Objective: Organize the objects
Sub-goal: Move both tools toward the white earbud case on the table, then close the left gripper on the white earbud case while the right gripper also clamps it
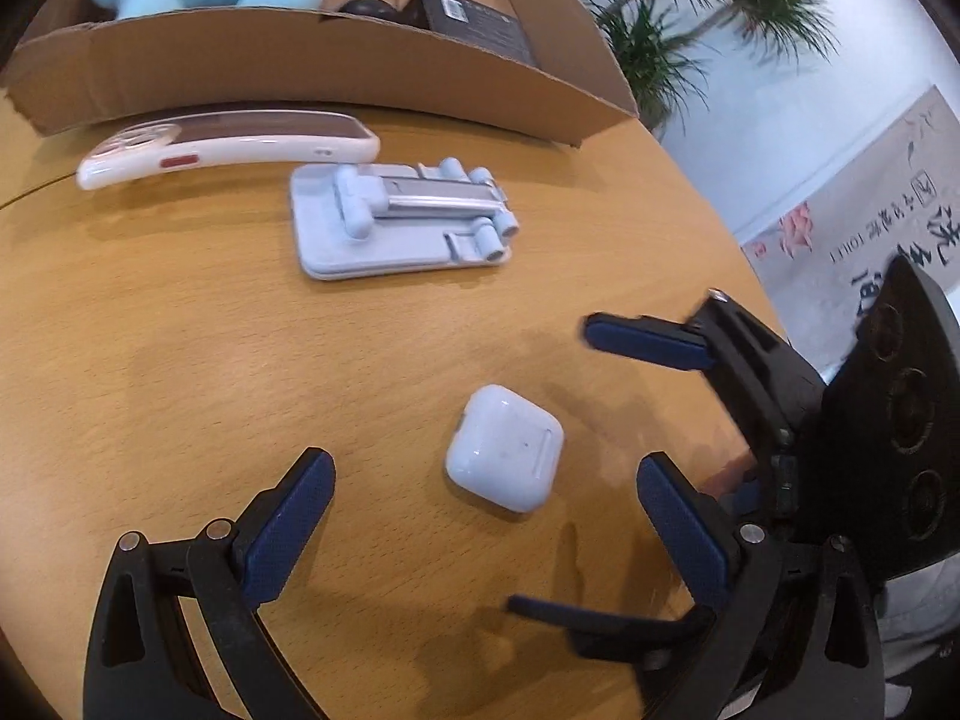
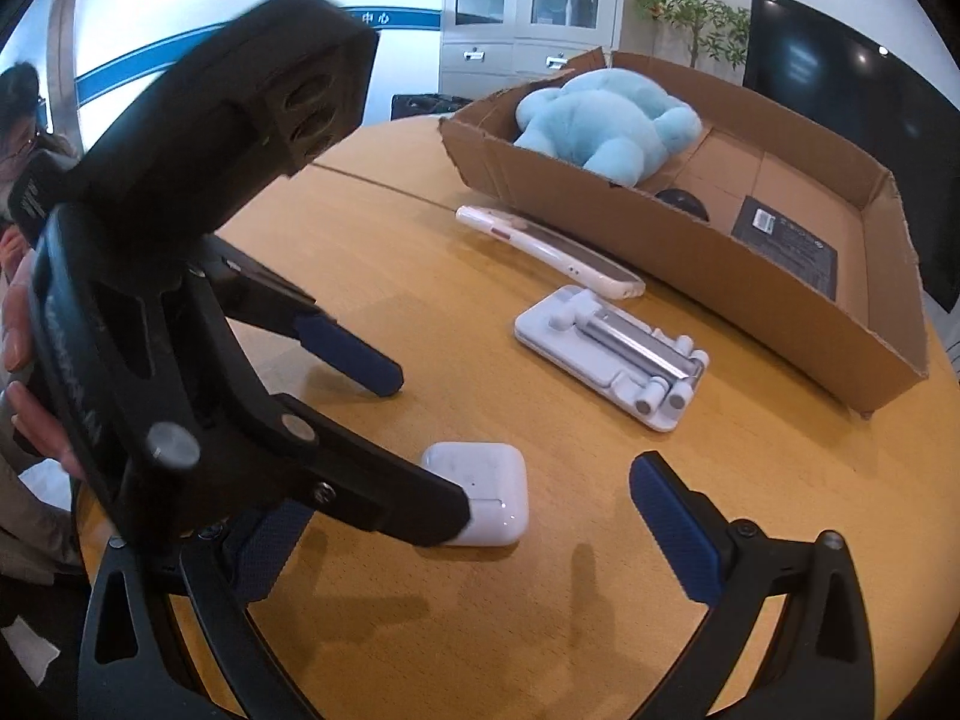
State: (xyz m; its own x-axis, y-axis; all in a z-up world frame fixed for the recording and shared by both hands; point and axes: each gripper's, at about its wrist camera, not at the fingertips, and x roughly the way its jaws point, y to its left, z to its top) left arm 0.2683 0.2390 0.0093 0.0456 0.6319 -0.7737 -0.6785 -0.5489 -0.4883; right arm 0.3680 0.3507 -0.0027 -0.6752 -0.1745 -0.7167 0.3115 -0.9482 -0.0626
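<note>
White earbud case (image 1: pixel 505 447) lies flat on bench (image 1: pixel 180 372), between the wide-spread fingers of left hand-held gripper (image 1: pixel 483 501), untouched. In right wrist view one left finger hides part of the case. Right hand-held gripper (image 2: pixel 474 516) also gaping, holding nothing. Black box (image 2: pixel 786 246) in cardboard box (image 2: pixel 708 276): label unreadable. Dark round item beside blue plush (image 2: pixel 606 120) mostly hidden. Phone (image 1: pixel 228 147) and folded stand (image 1: pixel 402 216) farther off.

The wooden table (image 1: pixel 180 360) is carrying a cardboard box (image 1: pixel 300 66) at the top, a phone (image 1: pixel 228 147), a folded stand (image 1: pixel 402 219) and a white earbud case (image 1: pixel 504 447) at lower centre.
</note>
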